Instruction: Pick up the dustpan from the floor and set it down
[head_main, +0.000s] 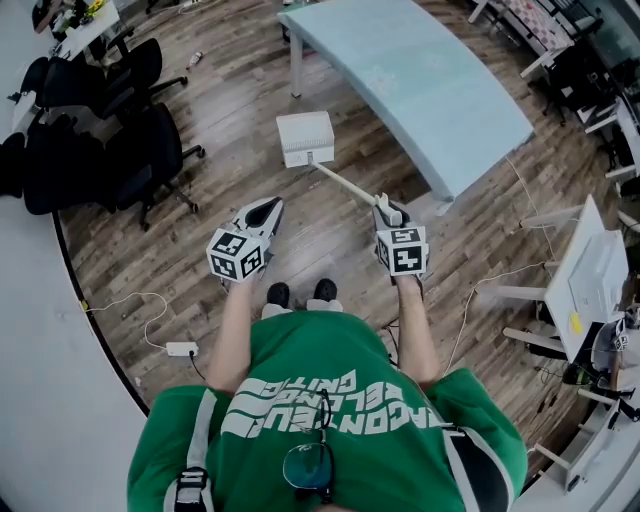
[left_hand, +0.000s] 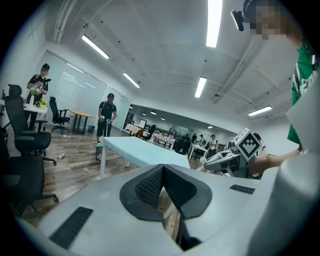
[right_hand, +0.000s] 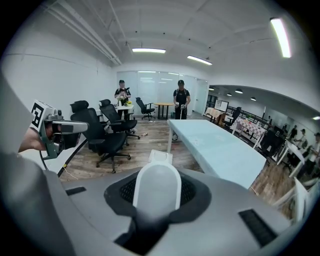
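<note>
Dustpan, white plastic, box-shaped (head_main: 305, 138), with long white handle (head_main: 345, 185): low over brown wood-plank floor (head_main: 230, 100), just beside pale blue-topped table (head_main: 420, 70); contact with floor not determinable. Right gripper (head_main: 384, 207): jaws partly closed, clamped on the handle's rounded upper end. Left gripper (head_main: 271, 206): jaw tips together, nothing held, level beside the right gripper.

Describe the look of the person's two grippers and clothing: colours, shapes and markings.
The left gripper and right gripper have pale grey shells with black ribbed pads. Each carries a white cube with black square markers. The shirt is green, short-sleeved, white-lettered.
</note>
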